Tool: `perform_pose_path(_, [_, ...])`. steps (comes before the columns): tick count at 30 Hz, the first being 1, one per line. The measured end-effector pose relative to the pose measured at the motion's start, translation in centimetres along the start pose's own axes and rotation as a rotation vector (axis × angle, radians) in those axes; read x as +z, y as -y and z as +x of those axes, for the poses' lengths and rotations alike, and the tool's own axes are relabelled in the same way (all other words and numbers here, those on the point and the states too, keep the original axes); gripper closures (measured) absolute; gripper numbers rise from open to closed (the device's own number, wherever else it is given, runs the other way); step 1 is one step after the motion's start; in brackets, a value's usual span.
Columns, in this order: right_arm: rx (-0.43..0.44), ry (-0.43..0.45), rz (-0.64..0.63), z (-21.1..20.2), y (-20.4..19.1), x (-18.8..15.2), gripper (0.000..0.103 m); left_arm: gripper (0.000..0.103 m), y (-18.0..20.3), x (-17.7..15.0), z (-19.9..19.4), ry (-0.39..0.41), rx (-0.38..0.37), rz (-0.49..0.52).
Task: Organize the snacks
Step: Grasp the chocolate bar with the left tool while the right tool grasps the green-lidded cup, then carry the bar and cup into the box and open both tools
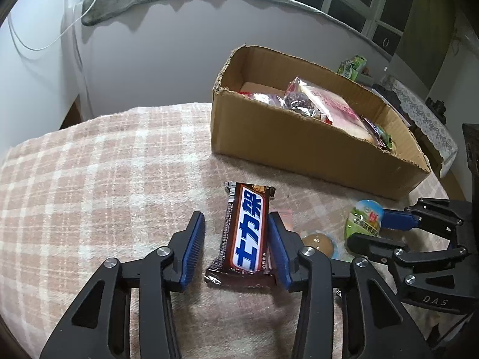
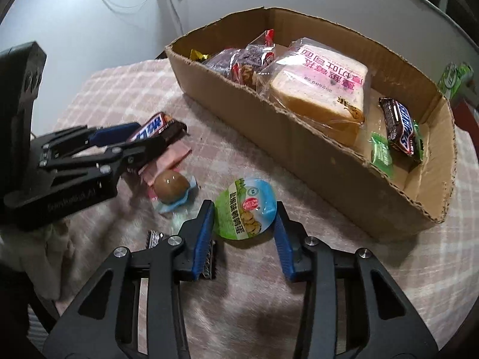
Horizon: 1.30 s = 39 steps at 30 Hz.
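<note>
1. Left tongs (image 1: 236, 248) are straddling the chocolate bar (image 1: 247, 233) lying on the plaid-covered tabletop (image 1: 89, 179); the right-side pad looks to be touching the wrapper, the other pad is standing off w/ a gap, so not clamped yet.
2. Right tongs (image 2: 245, 227) are bracketing the round sealed egg cup (image 2: 247, 208); both pads are sitting just beside its rim, contact is hard to confirm, so I'm reading them as apart, not squeezing.
3. Cardboard box (image 2: 299, 137) is already holding several snacks: bagged bread (image 2: 323, 89), a second chocolate bar (image 2: 401, 125), a green candy (image 2: 381, 152), plus dark packets at the far end. Roughly over half done, judging by that.
4. Still waiting on the tabletop: both items above, a brown egg in a blue wrapper (image 2: 172, 190), a pink packet (image 2: 173, 157), and a small dark wrapper (image 2: 154, 237) by the right tongs.
5. Hard to make out: the dark wrapper is mostly hidden under the tongs; the pink packet is partly covered by the left tongs; the box's far contents are overlapping, the count is unclear; green packs (image 2: 456, 79) beyond the box are cut off at the edge.
</note>
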State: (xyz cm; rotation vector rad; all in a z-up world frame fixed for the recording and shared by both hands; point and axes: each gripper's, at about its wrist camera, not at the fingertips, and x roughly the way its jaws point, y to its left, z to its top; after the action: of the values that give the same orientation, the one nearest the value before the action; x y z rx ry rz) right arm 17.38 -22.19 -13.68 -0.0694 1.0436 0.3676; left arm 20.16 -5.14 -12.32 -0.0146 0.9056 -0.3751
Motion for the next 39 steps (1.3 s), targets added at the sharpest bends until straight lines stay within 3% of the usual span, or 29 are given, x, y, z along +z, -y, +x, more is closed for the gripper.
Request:
perform_pose_path(4, [-0.015,0.003,-0.018,-0.1,-0.2,-0.1,0.064,0.076,0.1,-0.2,-0.1,-0.002,0.012,0.01])
perform_pose_path(8, [-0.024,0.009,-0.031,-0.3,-0.3,-0.2,0.07,0.076,0.1,-0.6,-0.5,0.001,0.018,0.02])
perform_pose_path(25, [-0.002,0.043,-0.033,-2.2,-0.1,-1.0,0.071,0.076,-0.4,-1.0,-3.4,0.057,-0.004,-0.017])
perform_pose_path(39, [0.001,0.158,-0.044,-8.5,1.0,-0.3,0.071,0.076,0.5,1.3,-6.3,0.134,-0.031,-0.018])
